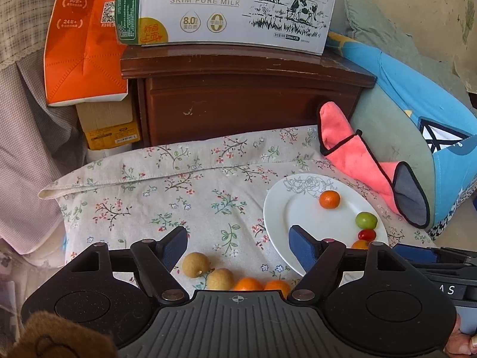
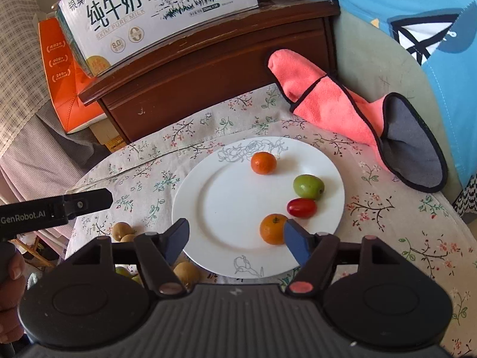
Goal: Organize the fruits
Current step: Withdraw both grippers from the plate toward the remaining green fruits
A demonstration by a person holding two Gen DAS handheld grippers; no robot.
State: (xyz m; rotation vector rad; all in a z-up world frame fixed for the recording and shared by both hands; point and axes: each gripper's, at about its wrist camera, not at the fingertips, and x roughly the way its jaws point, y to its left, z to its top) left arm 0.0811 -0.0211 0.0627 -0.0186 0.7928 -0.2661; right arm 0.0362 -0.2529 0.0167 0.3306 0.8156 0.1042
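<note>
Fruit lies scattered in the left wrist view: two tan longans [image 1: 196,264] and two oranges [image 1: 248,284] sit on the floral cloth [image 1: 167,197] near its front edge, under the left gripper [image 1: 238,246], whose jaws stand apart with nothing between them. The white plate [image 1: 301,208] lies toward the cloth's right edge.

From the right wrist, the right gripper [image 2: 235,240] hangs over the plate's front rim, jaws apart, gripping nothing. An orange [image 2: 272,229] lies just beside its right finger; a red tomato [image 2: 301,208], green fruit [image 2: 308,187] and second orange [image 2: 263,163] rest toward the plate's right and far rim.
</note>
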